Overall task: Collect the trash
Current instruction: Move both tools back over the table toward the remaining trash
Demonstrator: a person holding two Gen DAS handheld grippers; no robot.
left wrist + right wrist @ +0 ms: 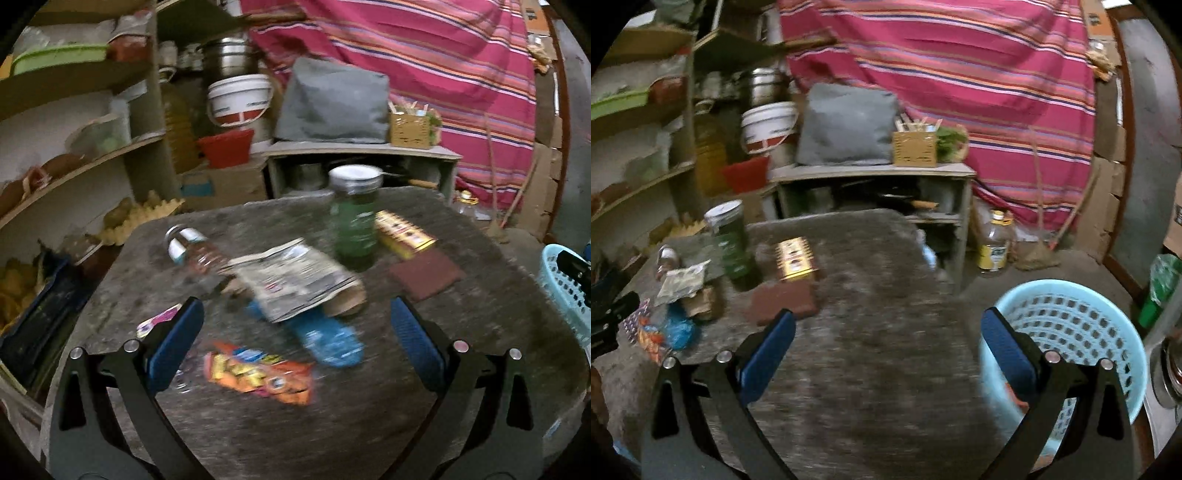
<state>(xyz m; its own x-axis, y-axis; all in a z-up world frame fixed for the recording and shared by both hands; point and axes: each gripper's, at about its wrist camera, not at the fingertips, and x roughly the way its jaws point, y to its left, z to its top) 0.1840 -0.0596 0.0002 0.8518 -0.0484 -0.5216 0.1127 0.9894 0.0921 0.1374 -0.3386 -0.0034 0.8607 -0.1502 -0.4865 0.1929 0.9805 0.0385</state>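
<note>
1. Left wrist view shows me the trash not yet collected: an orange snack wrapper (258, 376) lies on the table (480, 325) just ahead of my left gripper (297, 343), with a blue packet (328, 339) at 1 o'clock from it and a grey printed bag (295, 277) beyond, partly over the packet.
2. A small pink wrapper (159, 321) lies at 10 o'clock, touching the left finger as far as I can tell.
3. My left gripper has its fingers wide apart and holds nothing.
4. My right gripper (888, 350) is also spread and empty, above bare table.
5. The light blue basket (1071, 325) stands at 3 o'clock from it, beside the table; something orange shows low inside, but I cannot tell what it is.
6. I judge the work as just started, almost all pieces are left.
</note>
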